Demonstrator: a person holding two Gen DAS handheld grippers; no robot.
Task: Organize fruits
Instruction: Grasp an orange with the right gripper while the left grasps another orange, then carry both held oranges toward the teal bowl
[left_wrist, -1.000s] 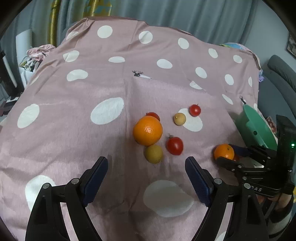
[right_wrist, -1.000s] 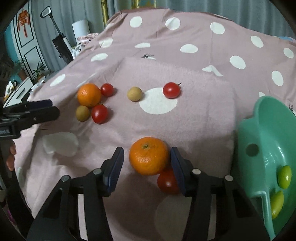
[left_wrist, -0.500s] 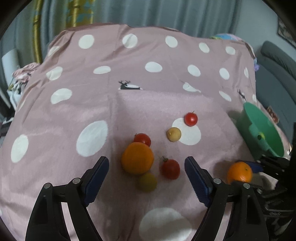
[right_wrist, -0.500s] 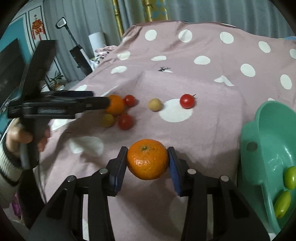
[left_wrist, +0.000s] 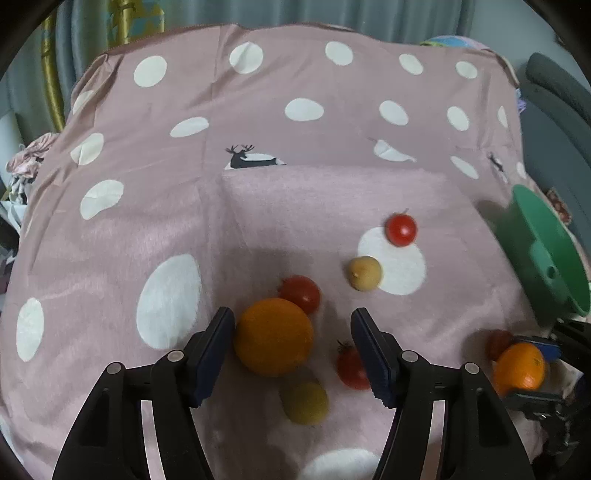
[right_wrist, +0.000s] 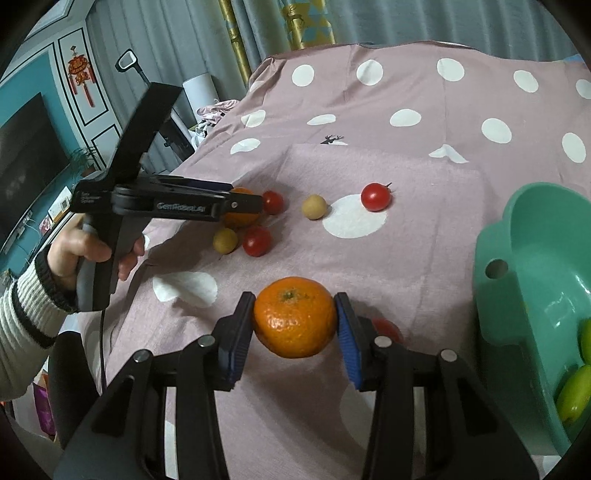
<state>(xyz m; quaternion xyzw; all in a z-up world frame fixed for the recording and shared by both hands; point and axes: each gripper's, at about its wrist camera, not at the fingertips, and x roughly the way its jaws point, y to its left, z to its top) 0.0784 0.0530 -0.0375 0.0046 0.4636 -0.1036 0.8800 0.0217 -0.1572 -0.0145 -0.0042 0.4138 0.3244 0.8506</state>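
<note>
We are midway through sorting the fruit, with both hands busy at once. Our right gripper is clenched on a mandarin, both pads pressed to its sides, and it hangs lifted off the pink spotted cloth. The green bowl sits at three o'clock from it, with green fruits already inside. The next move here, we judge, is to swing the mandarin toward three o'clock over the rim and let go.

Our left gripper is closing around the second orange, which lies on the cloth between the pads. The left pad is at its side, while the right pad stands clear, so nothing is grasped yet. A red tomato touches the orange at one o'clock, another tomato lies by the right pad, and a yellowish fruit sits at five o'clock. We need to close squarely on the orange without pinching those neighbours.
</note>
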